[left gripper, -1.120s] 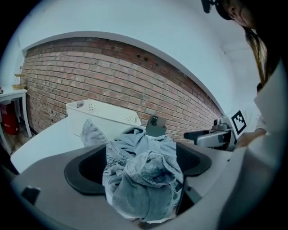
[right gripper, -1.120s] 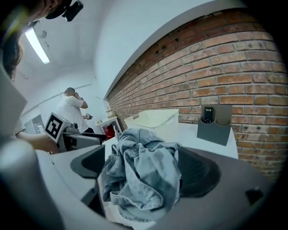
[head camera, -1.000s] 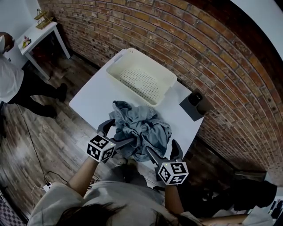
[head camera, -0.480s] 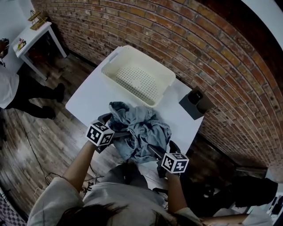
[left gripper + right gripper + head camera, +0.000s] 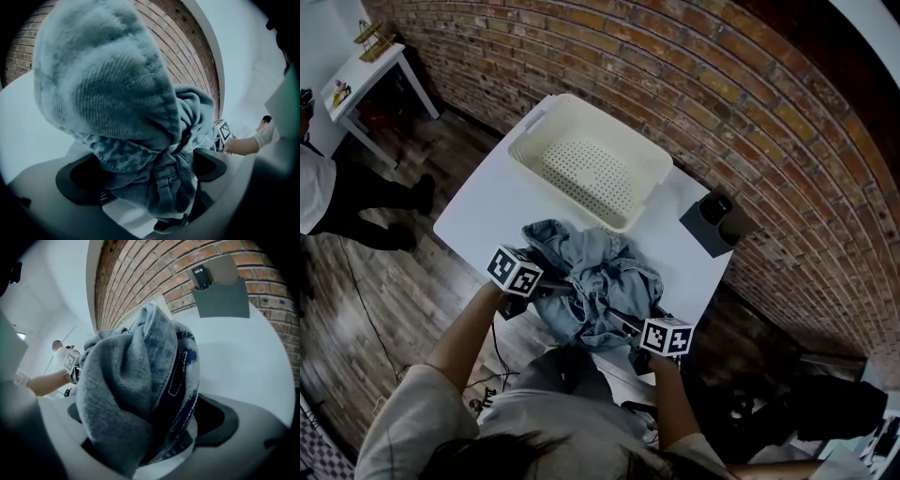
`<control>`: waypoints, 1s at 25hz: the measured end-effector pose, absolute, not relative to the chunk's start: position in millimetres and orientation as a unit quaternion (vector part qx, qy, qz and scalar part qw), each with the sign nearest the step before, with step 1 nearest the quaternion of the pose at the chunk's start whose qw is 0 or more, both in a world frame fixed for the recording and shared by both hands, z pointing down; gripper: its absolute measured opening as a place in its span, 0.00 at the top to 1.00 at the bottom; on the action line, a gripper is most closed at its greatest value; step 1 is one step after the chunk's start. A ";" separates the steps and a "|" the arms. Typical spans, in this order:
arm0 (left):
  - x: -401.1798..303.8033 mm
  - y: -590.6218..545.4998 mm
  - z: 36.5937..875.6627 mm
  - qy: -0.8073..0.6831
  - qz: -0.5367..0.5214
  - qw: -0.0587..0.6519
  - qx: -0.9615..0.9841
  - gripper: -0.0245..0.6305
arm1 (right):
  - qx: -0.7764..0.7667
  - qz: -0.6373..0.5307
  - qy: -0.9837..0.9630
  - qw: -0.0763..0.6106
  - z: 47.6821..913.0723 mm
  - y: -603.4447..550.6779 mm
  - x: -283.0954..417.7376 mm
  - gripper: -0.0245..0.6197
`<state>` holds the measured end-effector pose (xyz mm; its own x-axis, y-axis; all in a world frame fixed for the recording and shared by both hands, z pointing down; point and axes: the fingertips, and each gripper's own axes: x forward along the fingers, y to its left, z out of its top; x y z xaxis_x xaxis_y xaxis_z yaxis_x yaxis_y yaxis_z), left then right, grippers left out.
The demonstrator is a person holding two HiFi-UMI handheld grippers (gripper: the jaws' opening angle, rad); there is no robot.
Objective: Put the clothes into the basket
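Head view: one basket point(image 5: 609, 131), one garment point(image 5: 600, 281) (denim).

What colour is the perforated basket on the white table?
Cream white; the head view shows the basket best.

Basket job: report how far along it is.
Done: nothing; the basket is empty. In hand: the left gripper, whose jaws have just been opening, and the right gripper, also open, straddle the denim clothes on the table, not clamped. Left: grip, lift, drop them in the basket.
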<state>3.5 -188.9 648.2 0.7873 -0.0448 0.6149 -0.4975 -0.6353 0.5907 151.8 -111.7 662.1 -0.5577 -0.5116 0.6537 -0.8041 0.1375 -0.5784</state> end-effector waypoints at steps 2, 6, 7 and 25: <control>7.6 -188.5 648.6 -0.156 0.278 0.397 0.861 0.06 | 0.452 0.473 -0.740 0.159 660.6 -113.3 150.8 0.06; 15.0 -184.5 649.2 -0.160 0.271 0.392 0.865 0.06 | 0.441 0.467 -0.747 0.169 662.8 -113.9 142.8 0.06; 18.0 -181.9 648.8 -0.157 0.272 0.390 0.866 0.06 | 0.432 0.468 -0.752 0.168 662.2 -113.8 138.6 0.06; 66.0 -131.9 614.0 -0.079 0.182 0.437 0.877 0.16 | 0.337 0.393 -0.833 0.192 620.4 -113.9 94.9 0.51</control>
